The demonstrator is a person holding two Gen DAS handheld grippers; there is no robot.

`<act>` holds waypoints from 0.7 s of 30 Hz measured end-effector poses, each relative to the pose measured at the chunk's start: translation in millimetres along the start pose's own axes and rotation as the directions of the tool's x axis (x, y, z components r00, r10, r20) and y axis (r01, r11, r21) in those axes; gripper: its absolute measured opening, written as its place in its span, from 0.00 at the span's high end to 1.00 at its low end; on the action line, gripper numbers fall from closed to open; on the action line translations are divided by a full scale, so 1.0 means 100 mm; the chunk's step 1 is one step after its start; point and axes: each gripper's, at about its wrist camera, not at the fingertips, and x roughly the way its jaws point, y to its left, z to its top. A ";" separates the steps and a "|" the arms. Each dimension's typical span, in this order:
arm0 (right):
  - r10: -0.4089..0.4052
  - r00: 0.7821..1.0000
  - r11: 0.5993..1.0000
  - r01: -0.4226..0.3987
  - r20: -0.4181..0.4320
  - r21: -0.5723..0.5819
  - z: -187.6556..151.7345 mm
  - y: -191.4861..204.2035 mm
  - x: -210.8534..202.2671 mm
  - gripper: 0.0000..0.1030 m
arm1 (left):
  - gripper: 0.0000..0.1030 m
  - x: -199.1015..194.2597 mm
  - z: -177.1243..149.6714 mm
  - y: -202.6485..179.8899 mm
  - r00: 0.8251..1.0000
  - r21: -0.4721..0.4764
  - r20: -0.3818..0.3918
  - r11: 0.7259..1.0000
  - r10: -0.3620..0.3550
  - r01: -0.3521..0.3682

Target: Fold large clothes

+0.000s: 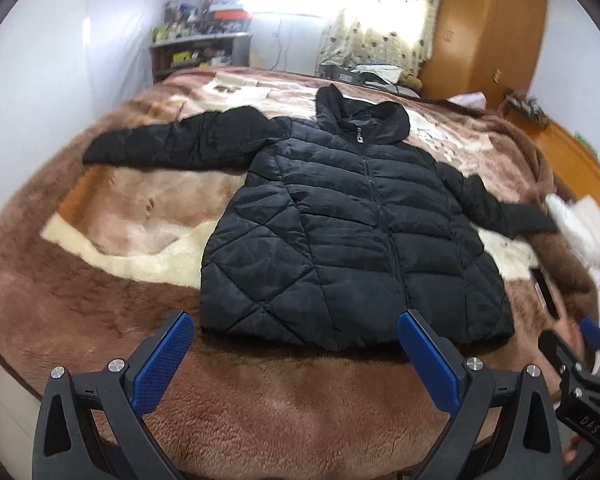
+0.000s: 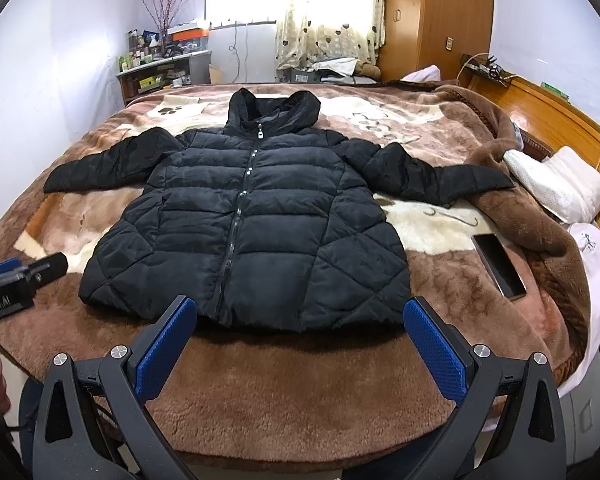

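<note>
A black quilted hooded jacket (image 1: 340,232) lies flat, front up and zipped, on the bed, both sleeves spread out; it also shows in the right wrist view (image 2: 252,220). My left gripper (image 1: 296,340) is open and empty, hovering just in front of the jacket's hem, left of its middle. My right gripper (image 2: 300,320) is open and empty, hovering just before the hem's middle. The right gripper's body shows at the right edge of the left wrist view (image 1: 580,372); the left gripper's body shows at the left edge of the right wrist view (image 2: 20,276).
A brown and cream plush blanket (image 2: 300,392) covers the bed. A phone (image 2: 500,264) lies right of the jacket. White pillows (image 2: 556,184) and a bunched blanket edge (image 2: 512,216) sit at the right. A cluttered shelf (image 2: 160,72) stands at the far wall.
</note>
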 end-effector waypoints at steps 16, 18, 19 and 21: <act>0.141 0.990 0.989 -0.140 0.017 -0.038 0.72 0.35 0.90 0.00 | 0.00 0.80 1.06 1.70 0.999 -0.293 0.047 0.956 -0.001 0.015; 0.123 0.992 0.989 -0.121 0.020 -0.079 0.79 0.46 1.05 0.00 | 0.00 0.98 1.16 1.93 0.999 -0.351 0.050 0.935 -0.022 0.038; 0.128 0.992 0.988 -0.126 0.021 -0.091 0.81 0.51 1.10 0.00 | 0.00 1.05 1.21 2.01 0.999 -0.364 0.043 0.931 0.005 0.011; 0.148 0.989 0.984 -0.145 0.020 -0.102 0.88 0.60 1.20 0.00 | 0.00 1.25 1.34 2.25 0.998 -0.400 0.044 0.916 0.038 -0.018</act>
